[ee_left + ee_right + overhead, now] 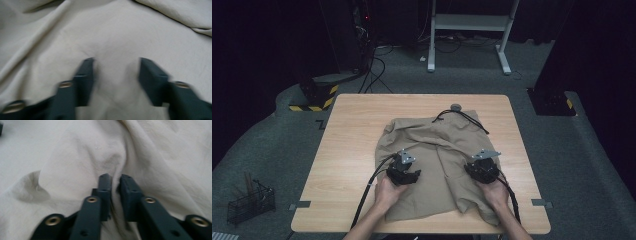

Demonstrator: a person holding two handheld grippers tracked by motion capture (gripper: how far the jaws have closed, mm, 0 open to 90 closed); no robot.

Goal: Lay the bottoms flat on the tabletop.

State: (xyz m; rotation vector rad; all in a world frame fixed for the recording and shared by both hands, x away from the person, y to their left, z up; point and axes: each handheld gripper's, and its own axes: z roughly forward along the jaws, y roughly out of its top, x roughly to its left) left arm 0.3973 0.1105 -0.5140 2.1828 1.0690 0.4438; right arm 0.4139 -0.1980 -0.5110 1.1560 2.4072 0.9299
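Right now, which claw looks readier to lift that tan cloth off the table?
The right claw, probably: its jaws are nearly closed with a ridge of the crumpled tan fabric garment pinched between them. The left claw stands wide open over flat cloth, gripping nothing.

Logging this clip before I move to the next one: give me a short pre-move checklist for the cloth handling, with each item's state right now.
1. Right hand-held gripper has a fold of the tan garment pinched: ok, jaws nearly closed on a ridge of fabric.
2. Left hand-held gripper has fabric: not ok, jaws open over flat cloth.
3. Garment fully on the table: ok.
4. Black drawstring free of both grippers: ok, it lies at the far edge.
5. Left gripper view sharp enough to judge contact: cannot tell, blurred.
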